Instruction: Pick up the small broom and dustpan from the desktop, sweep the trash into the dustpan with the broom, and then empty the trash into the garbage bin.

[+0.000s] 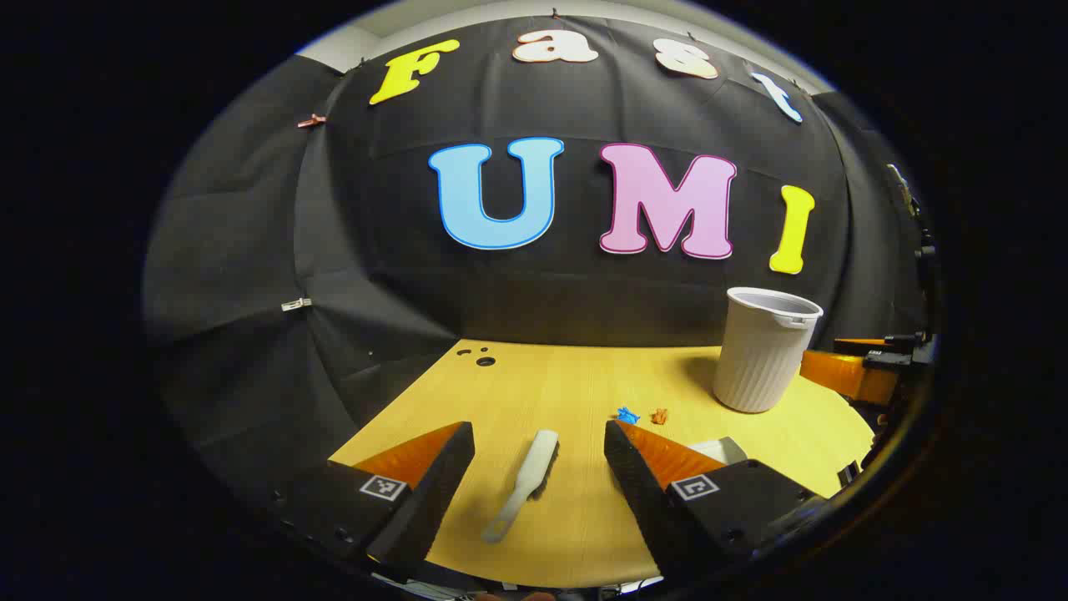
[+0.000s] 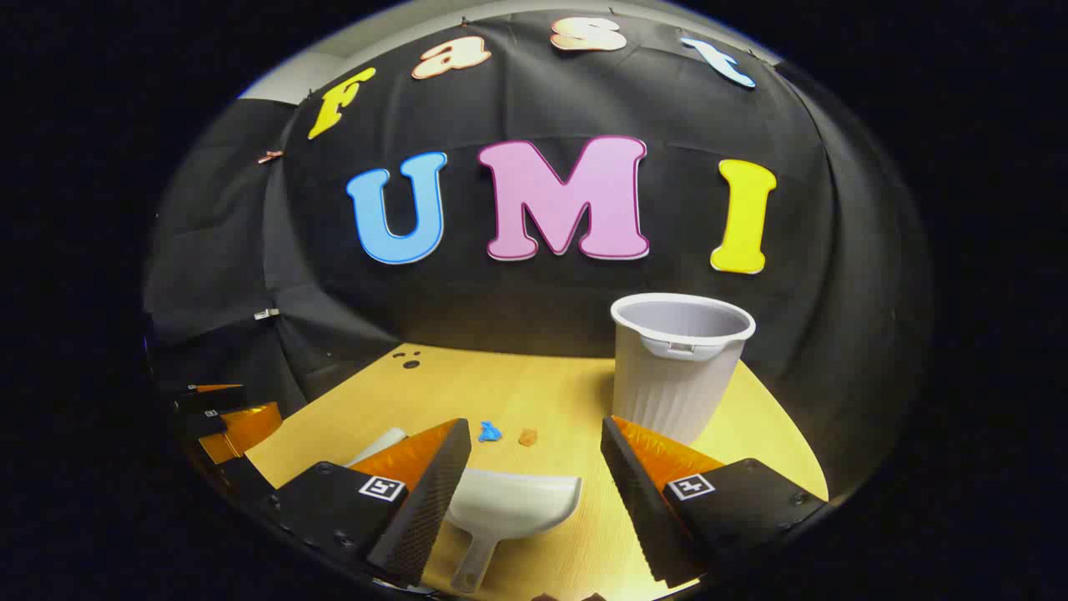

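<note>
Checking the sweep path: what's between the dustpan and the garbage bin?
In the right gripper view, only bare desktop lies between the dustpan and the garbage bin. The blue scrap and orange scrap lie just beyond the dustpan's mouth, left of the bin.

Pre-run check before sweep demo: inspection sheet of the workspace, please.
Surface: wooden desktop, holes near its far edge.
Job's things: broom flat between left fingers; dustpan flat between right fingers; garbage bin upright; blue scrap and orange scrap loose beyond the dustpan.
Clutter: nothing seen.
Grippers: left gripper open, right gripper open, neither holding anything.
Cables: nothing seen.
Surroundings: black cloth wall, clipped.
</note>
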Available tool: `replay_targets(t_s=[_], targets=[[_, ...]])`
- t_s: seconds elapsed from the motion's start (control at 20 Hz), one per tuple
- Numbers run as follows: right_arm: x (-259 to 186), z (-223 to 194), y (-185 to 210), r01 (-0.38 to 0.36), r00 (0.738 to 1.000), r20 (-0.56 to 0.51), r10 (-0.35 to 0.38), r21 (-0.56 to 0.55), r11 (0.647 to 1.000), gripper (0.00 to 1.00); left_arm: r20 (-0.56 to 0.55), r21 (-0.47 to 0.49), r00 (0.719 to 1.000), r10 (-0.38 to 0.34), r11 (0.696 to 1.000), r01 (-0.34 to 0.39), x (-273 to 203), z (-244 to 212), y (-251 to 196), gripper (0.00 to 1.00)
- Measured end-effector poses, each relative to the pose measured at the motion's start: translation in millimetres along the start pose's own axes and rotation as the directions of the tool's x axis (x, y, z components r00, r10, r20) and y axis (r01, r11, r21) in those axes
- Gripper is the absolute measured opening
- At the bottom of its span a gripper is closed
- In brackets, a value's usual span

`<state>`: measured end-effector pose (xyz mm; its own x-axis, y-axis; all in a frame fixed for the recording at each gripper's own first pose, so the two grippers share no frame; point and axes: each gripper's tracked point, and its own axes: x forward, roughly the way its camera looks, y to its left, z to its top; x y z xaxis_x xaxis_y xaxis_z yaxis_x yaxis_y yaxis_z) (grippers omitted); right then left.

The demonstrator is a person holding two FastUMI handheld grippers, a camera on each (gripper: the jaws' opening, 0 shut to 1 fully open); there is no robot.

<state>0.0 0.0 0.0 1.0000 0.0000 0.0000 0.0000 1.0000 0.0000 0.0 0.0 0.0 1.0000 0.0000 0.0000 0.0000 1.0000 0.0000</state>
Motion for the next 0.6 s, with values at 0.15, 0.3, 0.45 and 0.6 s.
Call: replay_targets(t_s=[0.15,0.3,0.45,0.6], targets=[[5.6,-8.0,-0.5,0.031,0.999,-0.034,-0.029,0.039,0.999,0.97,-0.037,0.007,0.998,-0.042,0.999,0.042,9.8,-7.8,-3.8,0.99],[8.4,-13.0,4.4,0.039,0.998,-0.05,-0.036,0.063,0.997,0.98,-0.048,0.025,0.996,-0.077,0.997,0.078,14.9,-8.9,-5.3,0.99],[9.5,-18.8,11.8,0.035,0.997,-0.067,-0.031,0.059,0.998,0.98,-0.068,0.03,0.994,-0.085,0.996,0.088,19.1,-13.4,-1.6,0.99],[7.5,-23.7,13.6,0.032,0.996,-0.08,-0.027,0.058,0.998,0.98,-0.093,0.023,0.992,-0.086,0.996,0.089,25.2,-19.1,1.8,0.99]])
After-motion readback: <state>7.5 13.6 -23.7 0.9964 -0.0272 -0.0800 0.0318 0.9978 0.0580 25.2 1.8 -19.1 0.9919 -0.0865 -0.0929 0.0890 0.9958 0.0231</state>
